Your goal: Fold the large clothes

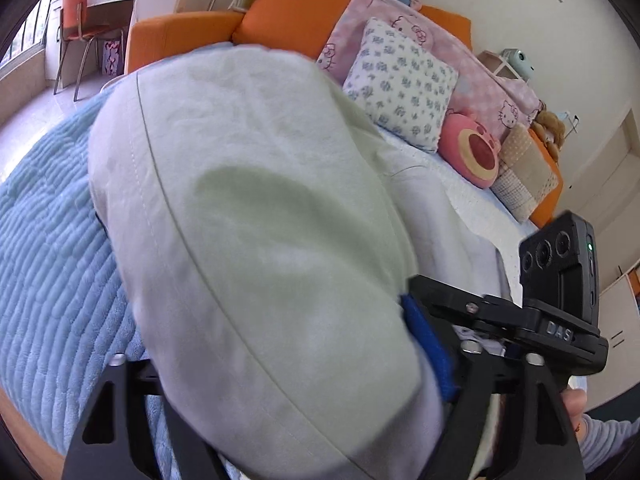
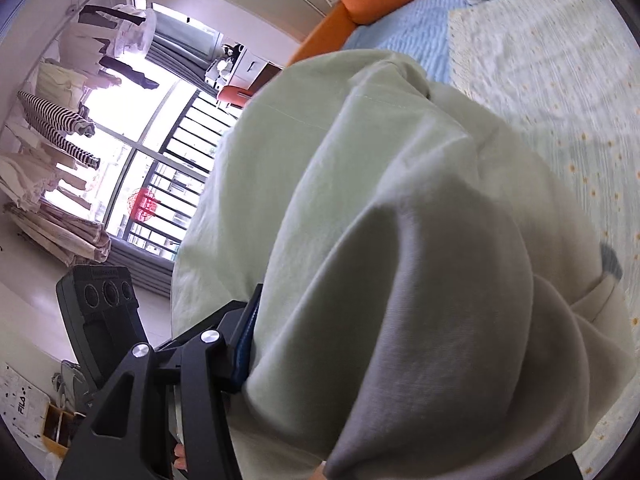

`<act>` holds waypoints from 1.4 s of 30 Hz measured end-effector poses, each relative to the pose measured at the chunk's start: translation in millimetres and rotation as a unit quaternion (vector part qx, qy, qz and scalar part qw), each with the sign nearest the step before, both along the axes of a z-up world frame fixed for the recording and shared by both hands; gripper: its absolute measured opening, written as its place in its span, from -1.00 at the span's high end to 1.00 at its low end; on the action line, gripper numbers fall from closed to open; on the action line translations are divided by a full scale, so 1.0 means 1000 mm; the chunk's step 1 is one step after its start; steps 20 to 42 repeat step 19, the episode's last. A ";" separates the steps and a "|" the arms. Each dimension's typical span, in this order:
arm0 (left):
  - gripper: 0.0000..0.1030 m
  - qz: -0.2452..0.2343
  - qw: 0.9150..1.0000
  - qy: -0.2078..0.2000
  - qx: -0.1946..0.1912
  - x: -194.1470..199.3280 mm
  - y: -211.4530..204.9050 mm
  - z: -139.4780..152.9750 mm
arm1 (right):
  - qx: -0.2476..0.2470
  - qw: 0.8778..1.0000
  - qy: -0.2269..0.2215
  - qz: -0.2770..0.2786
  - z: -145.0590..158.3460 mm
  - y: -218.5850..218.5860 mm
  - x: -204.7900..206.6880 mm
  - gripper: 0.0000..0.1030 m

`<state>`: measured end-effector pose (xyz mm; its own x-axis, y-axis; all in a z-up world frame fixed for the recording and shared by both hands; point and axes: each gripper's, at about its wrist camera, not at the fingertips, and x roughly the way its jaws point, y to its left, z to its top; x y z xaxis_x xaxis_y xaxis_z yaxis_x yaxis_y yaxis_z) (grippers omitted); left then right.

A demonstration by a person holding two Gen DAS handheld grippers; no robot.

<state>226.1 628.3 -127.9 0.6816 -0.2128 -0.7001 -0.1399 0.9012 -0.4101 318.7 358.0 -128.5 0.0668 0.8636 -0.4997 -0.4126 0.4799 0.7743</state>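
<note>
A large pale green garment with a stitched hem drapes over my left gripper and hides most of its fingers; only one blue pad shows at its right edge, pressed against the cloth. The left gripper is shut on the garment, lifted above the bed. In the right wrist view the same garment bulges over my right gripper, which is shut on a fold of it; a blue pad shows against the fabric. The other right finger is hidden.
A bed with a light blue ribbed blanket and a white floral sheet lies below. Pillows and plush toys line the orange headboard. A desk and orange chair stand far left. Hanging clothes and a barred window are left.
</note>
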 end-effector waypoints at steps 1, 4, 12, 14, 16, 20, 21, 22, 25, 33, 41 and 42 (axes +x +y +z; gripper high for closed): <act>-0.90 0.008 1.000 0.001 0.005 0.001 0.003 -0.006 | 0.001 1.000 -0.005 -0.004 -0.003 -0.002 -0.002 -0.12; -0.97 0.019 1.000 -0.005 -0.024 0.007 0.009 -0.022 | 0.003 1.000 -0.012 -0.009 -0.013 -0.007 -0.001 -0.24; -0.96 0.031 0.999 -0.020 -0.029 -0.004 0.006 -0.028 | 0.008 0.998 0.056 0.016 -0.010 -0.047 0.016 -0.71; -0.96 0.040 0.998 -0.024 -0.036 -0.010 0.008 -0.027 | 0.014 0.999 0.040 0.004 -0.001 -0.064 0.019 -0.70; -0.96 0.051 0.998 -0.027 -0.031 -0.016 0.006 -0.024 | 0.011 0.999 0.038 0.011 0.003 -0.072 0.022 -0.70; -0.96 0.076 0.997 -0.032 -0.006 -0.031 -0.003 -0.013 | 0.003 0.999 0.030 0.010 0.009 -0.082 0.023 -0.70; -0.96 0.076 0.997 -0.032 -0.006 -0.031 -0.003 -0.013 | 0.003 0.999 0.030 0.010 0.009 -0.082 0.023 -0.70; -0.96 0.076 0.997 -0.032 -0.006 -0.031 -0.003 -0.013 | 0.003 0.999 0.030 0.010 0.009 -0.082 0.023 -0.70; -0.96 0.076 0.997 -0.032 -0.006 -0.031 -0.003 -0.013 | 0.003 0.999 0.030 0.010 0.009 -0.082 0.023 -0.70; -0.96 0.076 0.997 -0.032 -0.006 -0.031 -0.003 -0.013 | 0.003 0.999 0.030 0.010 0.009 -0.082 0.023 -0.70; -0.96 0.076 0.997 -0.032 -0.006 -0.031 -0.003 -0.013 | 0.003 0.999 0.030 0.010 0.009 -0.082 0.023 -0.70; -0.96 0.076 0.997 -0.032 -0.006 -0.031 -0.003 -0.013 | 0.003 0.999 0.030 0.010 0.009 -0.082 0.023 -0.70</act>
